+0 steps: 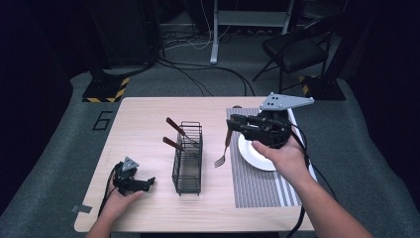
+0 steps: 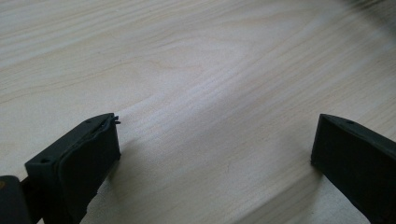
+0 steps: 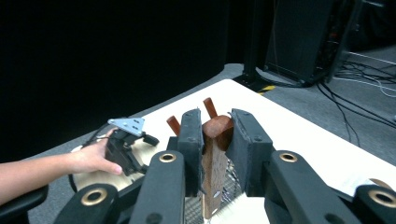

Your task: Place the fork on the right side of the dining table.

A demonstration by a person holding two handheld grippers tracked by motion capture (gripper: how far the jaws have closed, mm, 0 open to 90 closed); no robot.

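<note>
High view: a fork [image 1: 224, 147] is held by its wooden handle, clamped in the right gripper [image 1: 233, 123], tines hanging beside the wire caddy [image 1: 188, 158]. Two utensils are already inside. Left gripper [image 1: 148, 182] rests apart, empty.

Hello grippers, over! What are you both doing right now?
Right gripper shut on fork, hanging over placemat. Left gripper open, resting on table. Wire caddy between them.

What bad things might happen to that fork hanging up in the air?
The right gripper pinches the fork just at the top of its wooden handle, so it might swing or slip and drop on the white plate or striped mat. If it is headed for the wire basket, its tines could catch on the wires or bump the two handles already inside.
</note>
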